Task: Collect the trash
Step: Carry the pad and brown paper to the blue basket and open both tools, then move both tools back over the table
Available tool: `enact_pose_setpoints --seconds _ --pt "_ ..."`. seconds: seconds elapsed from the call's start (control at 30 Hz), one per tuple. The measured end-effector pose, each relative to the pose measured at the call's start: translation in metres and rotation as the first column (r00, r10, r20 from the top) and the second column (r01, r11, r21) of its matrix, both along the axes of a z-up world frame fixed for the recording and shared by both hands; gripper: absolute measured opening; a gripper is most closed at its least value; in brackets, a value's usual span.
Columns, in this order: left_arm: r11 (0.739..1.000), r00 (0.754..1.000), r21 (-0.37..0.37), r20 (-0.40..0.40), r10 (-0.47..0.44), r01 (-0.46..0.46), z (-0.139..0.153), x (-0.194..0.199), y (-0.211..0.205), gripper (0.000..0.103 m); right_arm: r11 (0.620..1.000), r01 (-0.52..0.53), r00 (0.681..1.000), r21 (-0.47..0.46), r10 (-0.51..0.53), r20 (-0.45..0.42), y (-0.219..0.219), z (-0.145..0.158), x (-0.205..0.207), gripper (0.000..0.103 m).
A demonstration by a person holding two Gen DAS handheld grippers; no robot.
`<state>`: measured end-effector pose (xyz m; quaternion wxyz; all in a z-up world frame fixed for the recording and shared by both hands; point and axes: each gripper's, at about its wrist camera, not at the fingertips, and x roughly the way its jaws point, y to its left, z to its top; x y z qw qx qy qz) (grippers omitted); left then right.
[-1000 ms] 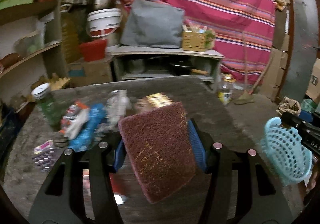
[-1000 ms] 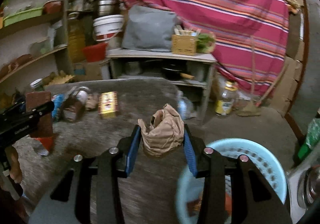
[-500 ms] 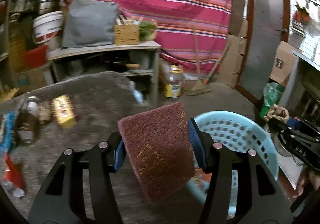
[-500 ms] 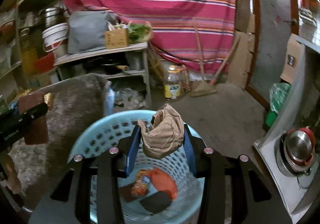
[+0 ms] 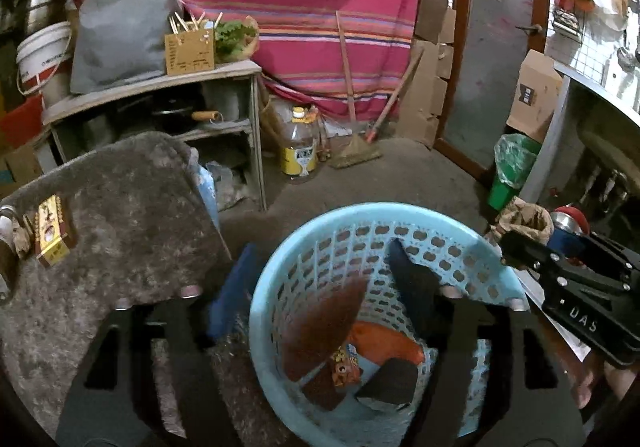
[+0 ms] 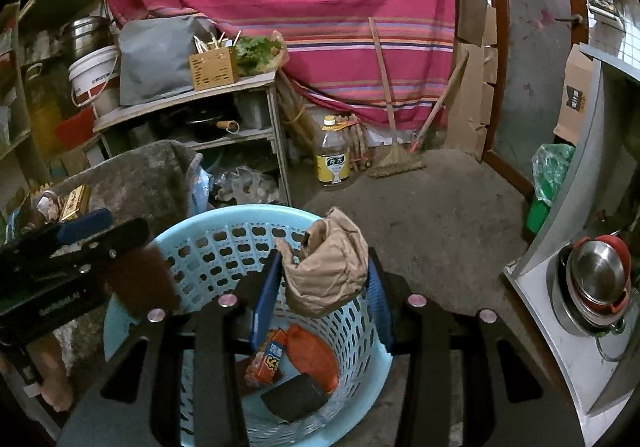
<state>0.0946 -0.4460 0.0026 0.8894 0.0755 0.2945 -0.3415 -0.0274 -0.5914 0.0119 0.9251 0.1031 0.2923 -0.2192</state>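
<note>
My left gripper [image 5: 320, 275] hangs over the light blue basket [image 5: 360, 212] and its jaws are opening. The maroon scouring pad [image 5: 326, 323] has slipped free of the blue pads [image 5: 232, 287] and is dropping, blurred, into the basket. In the right wrist view, my right gripper [image 6: 324, 267] is shut on a crumpled brown paper bag [image 6: 334, 251] above the basket [image 6: 224, 216]. An orange wrapper [image 6: 314, 353], a snack packet [image 6: 268, 361] and a dark sponge [image 6: 294, 395] lie on the basket's bottom. The left gripper [image 6: 80, 247] and the pad [image 6: 140, 279] show at that view's left edge.
A table under grey cloth [image 5: 120, 207] stands left of the basket and carries a yellow box [image 5: 50, 233]. Behind are a shelf unit [image 5: 160, 87], an oil bottle [image 5: 298, 151], a broom [image 5: 356, 151] and a green bin [image 5: 512, 175]. Steel pots [image 6: 596, 283] sit at the right.
Both grippers swung right from the table to above the basket. The left jaws spread and the maroon pad fell from them into the basket. The right still grips the bag.
</note>
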Motion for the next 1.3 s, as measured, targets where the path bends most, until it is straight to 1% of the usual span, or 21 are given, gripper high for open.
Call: enact_pose_setpoints --seconds 0.07,0.17,0.3,0.4,0.43,0.47,0.53,0.63,0.73,0.8,0.9,1.0,1.1,1.17,1.23,1.3 --pt "1.0 1.0 -0.013 0.011 0.016 -0.016 0.006 0.001 0.007 0.083 1.0 0.001 1.0 -0.001 -0.001 0.003 0.002 0.001 0.0 0.042" --pt "0.998 0.998 -0.019 0.028 0.057 -0.056 0.011 0.004 0.024 0.091 1.0 -0.01 1.0 -0.005 0.01 -0.004 0.007 0.001 0.005 0.042" --pt "0.991 0.99 -0.024 0.041 0.134 -0.133 0.015 0.011 0.057 0.095 0.999 -0.039 0.999 -0.007 0.038 -0.016 0.019 0.0 0.015 0.042" --pt "0.983 0.982 -0.02 0.047 0.184 -0.183 0.017 0.016 0.084 0.097 0.998 -0.057 0.998 -0.005 0.057 -0.028 0.03 -0.002 0.024 0.047" --pt "0.981 0.98 -0.019 0.051 0.194 -0.193 0.019 0.017 0.091 0.097 0.998 -0.06 0.997 -0.004 0.06 -0.039 0.034 -0.003 0.029 0.053" --pt "0.979 0.977 -0.017 0.056 0.206 -0.205 0.021 0.018 0.098 0.097 0.998 -0.061 0.997 -0.002 0.061 -0.053 0.037 -0.004 0.033 0.066" --pt "0.973 0.971 -0.011 0.071 0.23 -0.23 0.025 0.02 0.116 0.097 0.999 -0.045 0.995 0.001 0.045 -0.084 0.043 -0.009 0.042 0.081" --pt "0.964 0.96 0.002 0.09 0.266 -0.268 0.031 0.023 0.141 0.097 1.0 -0.025 0.994 0.018 0.026 -0.104 0.049 -0.01 0.05 0.084" --pt "0.954 0.949 -0.005 0.101 0.299 -0.3 0.039 0.027 0.173 0.097 1.0 -0.016 0.996 -0.008 0.015 -0.083 0.063 -0.003 0.054 0.093" --pt "0.948 0.942 -0.01 0.105 0.318 -0.319 0.043 0.03 0.192 0.097 0.999 -0.022 0.998 -0.033 0.02 -0.064 0.075 0.003 0.058 0.094" --pt "0.934 0.926 -0.011 0.126 0.356 -0.357 0.05 0.034 0.223 0.098 0.998 -0.054 0.998 -0.042 0.053 -0.028 0.095 0.012 0.065 0.095" --pt "0.916 0.906 -0.005 0.142 0.398 -0.401 0.055 0.04 0.258 0.098 0.993 -0.107 0.994 -0.043 0.108 0.019 0.123 0.023 0.073 0.095" --pt "0.898 0.885 -0.007 0.163 0.435 -0.44 0.058 0.044 0.285 0.098 0.983 -0.175 0.982 -0.055 0.178 0.067 0.157 0.033 0.082 0.095" --pt "0.885 0.873 -0.026 0.156 0.463 -0.465 0.058 0.049 0.308 0.098 0.975 -0.211 0.973 -0.074 0.216 0.082 0.178 0.038 0.089 0.096" --pt "0.876 0.866 -0.042 0.138 0.481 -0.48 0.055 0.054 0.325 0.098 0.965 -0.243 0.964 -0.097 0.251 0.083 0.199 0.04 0.098 0.097" --pt "0.87 0.861 -0.043 0.124 0.493 -0.492 0.051 0.058 0.34 0.098 0.955 -0.276 0.956 -0.112 0.285 0.076 0.22 0.039 0.108 0.097"
